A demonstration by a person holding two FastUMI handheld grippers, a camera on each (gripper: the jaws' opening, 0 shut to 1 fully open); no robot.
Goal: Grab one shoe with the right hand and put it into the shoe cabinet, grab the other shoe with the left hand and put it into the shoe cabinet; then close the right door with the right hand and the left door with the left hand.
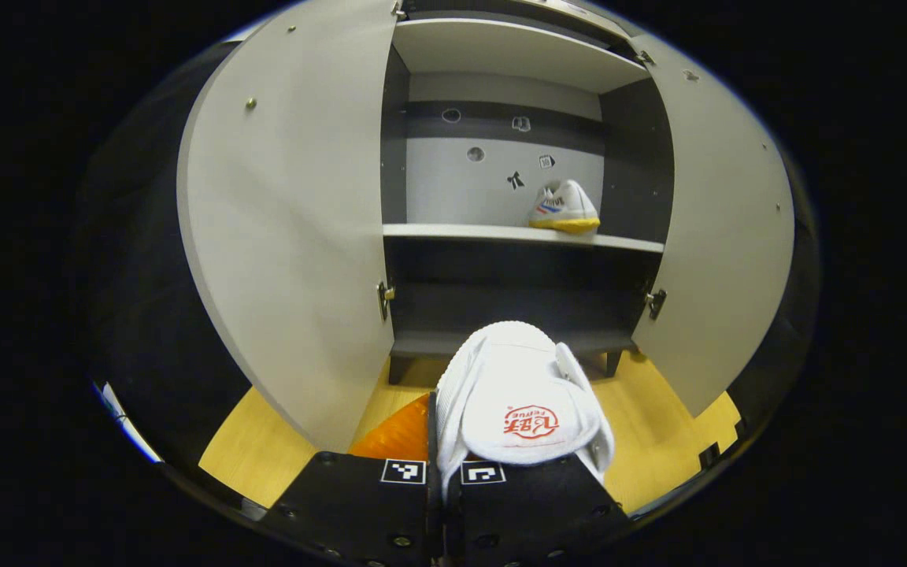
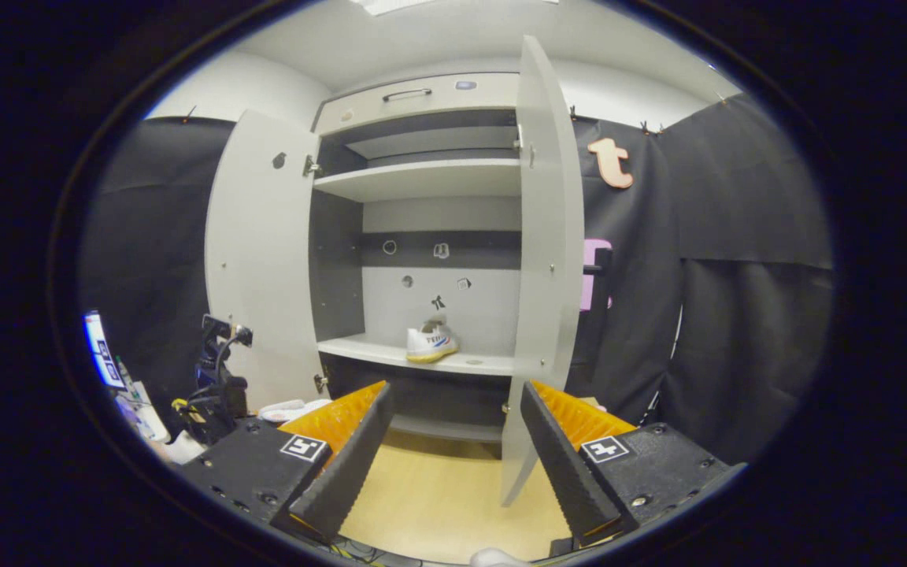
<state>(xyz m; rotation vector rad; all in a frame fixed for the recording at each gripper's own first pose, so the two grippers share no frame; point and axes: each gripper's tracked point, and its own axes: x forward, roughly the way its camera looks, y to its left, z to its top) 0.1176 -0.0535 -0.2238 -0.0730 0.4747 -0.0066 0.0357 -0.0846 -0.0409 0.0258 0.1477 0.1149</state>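
I've got the shoe cabinet (image 1: 501,157) straight ahead in the left gripper view, standing on the yellow wood floor (image 1: 658,409) w/ both doors swung wide. Left door (image 1: 288,236) takes up a big part of that view; right door (image 1: 721,236) is angled out on the other side. In the right gripper view the right door is seen nearly edge-on, just past my right fingers. Inside, grey back panel w/ a dark band across it, plus a few small holes and stickers I can't make out. Upper shelf (image 1: 509,47) bare; middle shelf (image 1: 516,232) carries the first shoe (image 1: 565,206), white w/ a yellow sole, sitting toward the right end, close to the dark side wall.

Second shoe (image 1: 520,402), white canvas, red logo on the tongue, is up close at the bottom of the left gripper view, off the floor and in front of the cabinet's lower opening. Left gripper (image 1: 442,465) is clenched on it: fingers nearly together w/ the shoe's side wall pinched between them.

Right gripper (image 2: 453,449) is released, fingers spread wide w/ nothing between them, pointing at the cabinet from farther back.
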